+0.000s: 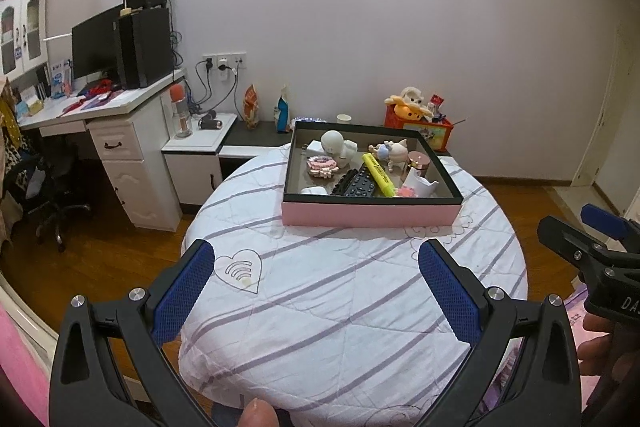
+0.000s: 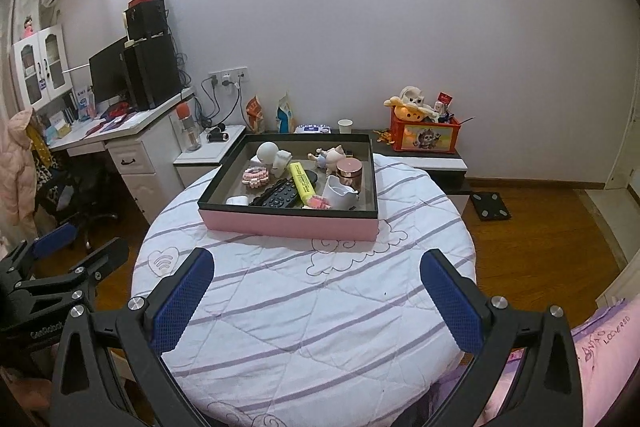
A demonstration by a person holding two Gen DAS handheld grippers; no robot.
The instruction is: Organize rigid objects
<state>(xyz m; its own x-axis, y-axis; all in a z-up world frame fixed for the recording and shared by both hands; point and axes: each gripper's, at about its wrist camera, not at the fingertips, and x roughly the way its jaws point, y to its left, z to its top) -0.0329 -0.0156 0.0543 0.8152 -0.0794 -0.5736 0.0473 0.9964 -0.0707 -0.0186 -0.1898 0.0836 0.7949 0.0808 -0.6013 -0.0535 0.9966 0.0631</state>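
pink box [image 2: 290,225]: i see it at the far part of the round table [image 2: 280,307], dark inner walls, everything already gathered inside it.
contents: yellow highlighter [image 2: 303,180] leaning across a black remote [image 2: 279,199]; white cup [image 2: 338,191] beside a rose-capped jar [image 2: 350,174]; white figure [image 2: 276,157] and small doll [image 2: 332,157] toward the back. i judge the walls keep them from rolling off the quilt.
left gripper [image 1: 316,291]: fingers spread wide, nothing between them, box well ahead and slightly right.
right gripper [image 2: 316,291]: likewise released and bare, box ahead, slightly left.
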